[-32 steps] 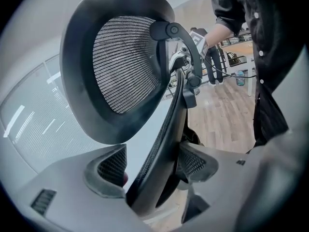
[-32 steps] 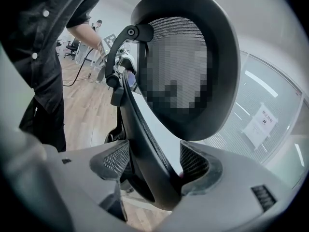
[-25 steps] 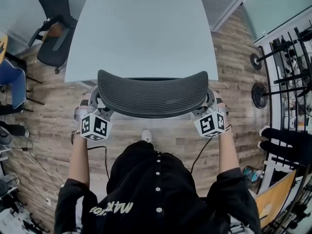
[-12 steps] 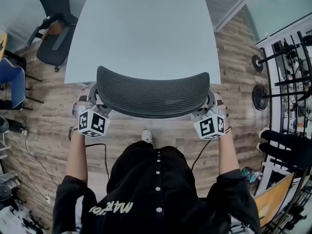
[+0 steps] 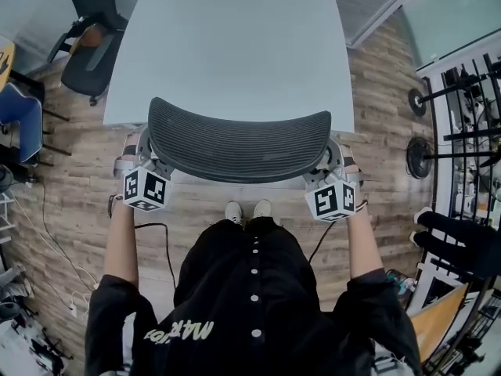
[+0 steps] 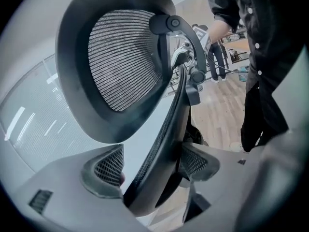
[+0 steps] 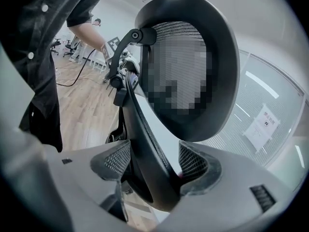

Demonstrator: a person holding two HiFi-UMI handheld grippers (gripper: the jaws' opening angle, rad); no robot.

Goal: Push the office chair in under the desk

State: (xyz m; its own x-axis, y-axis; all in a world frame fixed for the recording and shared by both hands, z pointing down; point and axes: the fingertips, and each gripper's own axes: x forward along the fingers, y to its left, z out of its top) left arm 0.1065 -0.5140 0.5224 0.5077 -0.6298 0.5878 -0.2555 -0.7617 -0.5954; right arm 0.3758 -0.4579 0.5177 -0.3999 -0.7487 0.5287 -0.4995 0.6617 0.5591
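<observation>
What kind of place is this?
Probably an office or lab workspace: a large white desk, a mesh office chair at it, and a second office chair nearby.

Black buttoned shirt [image 5: 235,288], white lettering, white shoes [image 5: 235,211].

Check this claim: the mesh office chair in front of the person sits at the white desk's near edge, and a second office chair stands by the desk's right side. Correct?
Not quite: the head view shows the second office chair by the left side of the white desk. The mesh office chair does sit at the near edge.
</observation>
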